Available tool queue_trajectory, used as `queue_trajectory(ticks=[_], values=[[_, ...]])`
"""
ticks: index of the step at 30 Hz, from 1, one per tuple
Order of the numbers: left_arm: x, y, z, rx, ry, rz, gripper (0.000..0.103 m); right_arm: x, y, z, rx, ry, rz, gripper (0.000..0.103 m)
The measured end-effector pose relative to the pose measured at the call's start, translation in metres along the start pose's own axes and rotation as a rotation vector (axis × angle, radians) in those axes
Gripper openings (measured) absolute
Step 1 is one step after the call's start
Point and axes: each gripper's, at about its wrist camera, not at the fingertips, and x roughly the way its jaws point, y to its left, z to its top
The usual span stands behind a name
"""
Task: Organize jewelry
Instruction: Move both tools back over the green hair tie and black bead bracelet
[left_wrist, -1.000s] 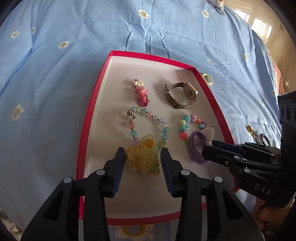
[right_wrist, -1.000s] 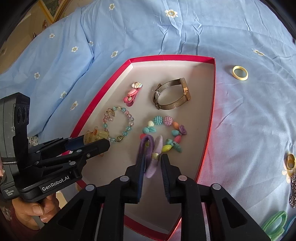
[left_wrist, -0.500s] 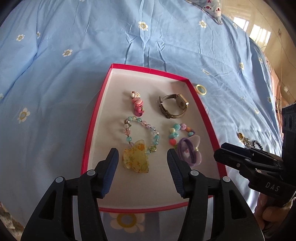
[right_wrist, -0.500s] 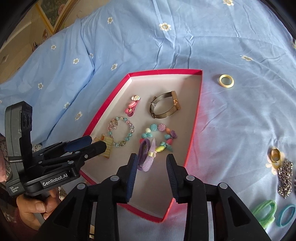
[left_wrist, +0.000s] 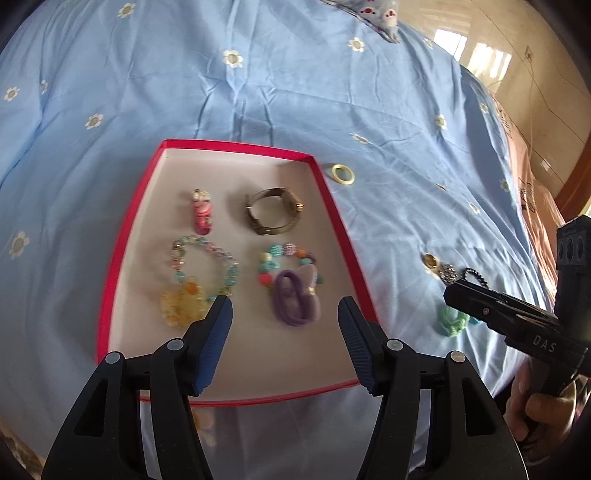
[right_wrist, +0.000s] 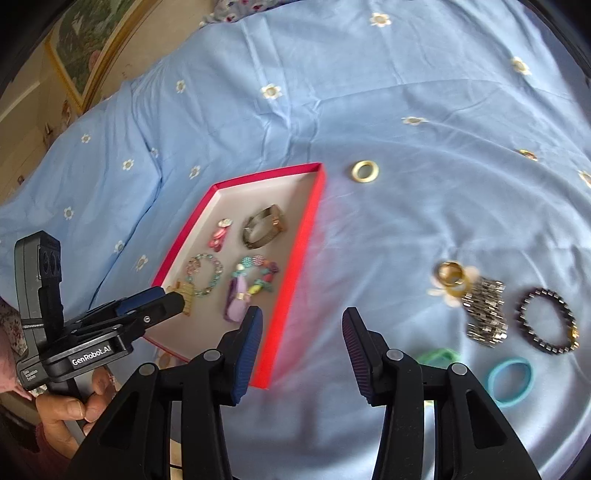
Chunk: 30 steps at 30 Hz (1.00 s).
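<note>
Right wrist view: right gripper (right_wrist: 301, 345) opening, empty, over bed (right_wrist: 369, 110); blue hair tie (right_wrist: 509, 378) judged next for red tray (right_wrist: 291, 280).

You read "DAS" in white on the black body of the right gripper (left_wrist: 452, 293), and "GenRobot.AI" on a white label along the left gripper (right_wrist: 173, 301).

Bright daylight, soft shadows; strong fisheye bend, dark corners; slight motion blur.
</note>
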Motion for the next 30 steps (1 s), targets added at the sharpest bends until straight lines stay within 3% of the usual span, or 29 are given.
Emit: queue_trajectory(ticks=[11, 30], values=[[0.007, -0.042, -0.002, 0.073, 0.017, -0.059, 0.059, -0.037, -0.055, -0.007, 0.114, -0.06, -0.09, 0.047], [0.019, -0.099, -0.005, 0.176, 0.058, -0.135, 0.063, -0.078, -0.111, -0.027, 0.221, -0.112, -0.191, 0.047]])
